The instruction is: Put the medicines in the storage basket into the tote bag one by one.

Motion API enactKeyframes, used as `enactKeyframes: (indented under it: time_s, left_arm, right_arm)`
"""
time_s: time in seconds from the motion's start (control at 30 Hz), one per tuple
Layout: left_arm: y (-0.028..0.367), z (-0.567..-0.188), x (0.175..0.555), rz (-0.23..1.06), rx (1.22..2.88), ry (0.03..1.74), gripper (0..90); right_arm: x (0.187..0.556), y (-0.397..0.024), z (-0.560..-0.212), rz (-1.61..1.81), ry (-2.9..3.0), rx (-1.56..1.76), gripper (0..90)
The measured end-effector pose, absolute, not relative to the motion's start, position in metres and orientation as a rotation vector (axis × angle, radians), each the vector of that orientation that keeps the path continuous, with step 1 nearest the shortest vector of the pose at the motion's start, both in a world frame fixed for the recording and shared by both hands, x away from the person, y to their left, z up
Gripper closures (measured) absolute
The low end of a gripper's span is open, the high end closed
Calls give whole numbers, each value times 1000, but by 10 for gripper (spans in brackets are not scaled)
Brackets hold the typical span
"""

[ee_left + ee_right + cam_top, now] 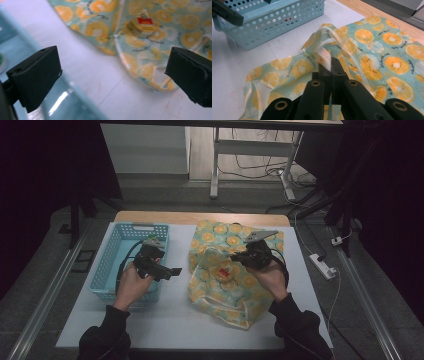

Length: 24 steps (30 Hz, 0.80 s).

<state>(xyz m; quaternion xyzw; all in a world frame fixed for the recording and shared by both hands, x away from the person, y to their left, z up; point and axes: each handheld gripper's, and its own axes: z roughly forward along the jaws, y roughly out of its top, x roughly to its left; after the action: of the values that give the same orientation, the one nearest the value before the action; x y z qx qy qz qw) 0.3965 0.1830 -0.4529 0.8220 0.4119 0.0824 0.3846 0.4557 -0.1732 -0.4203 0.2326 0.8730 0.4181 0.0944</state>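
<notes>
On the white table [175,320] we see a bag [220,270] with orange slices printed on it, and we use this bag as our mark for every place. Our right gripper [239,257] sits over the bag's middle. Its jaws are pressed together on a pale strip [329,56] of the bag's edge, and the cloth bunches up there. Our left gripper [175,271] is just beside the bag's left edge, over the table, not touching the bag. Its two black jaws stand far apart with nothing between them. On the bag, near its middle, we see a small round thing with a red label [144,23]. We cannot tell if it lies on top of the cloth or under a clear layer. To the left of the bag stands a blue basket [112,250] with many little holes. Our left hand [134,285] is over the basket's right side.
</notes>
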Motion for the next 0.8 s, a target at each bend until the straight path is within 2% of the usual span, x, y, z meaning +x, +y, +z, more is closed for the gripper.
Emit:
enactKeyframes:
  time_s: [0.5, 0.8]
  left_arm:
    - [231, -461, 399, 277, 2073, 1203, 0]
    - [241, -477, 408, 298, 2113, 1254, 0]
  right_arm:
    - [456, -173, -420, 1240, 2591, 689, 892]
    - [456, -172, -422, 1237, 2596, 690, 892]
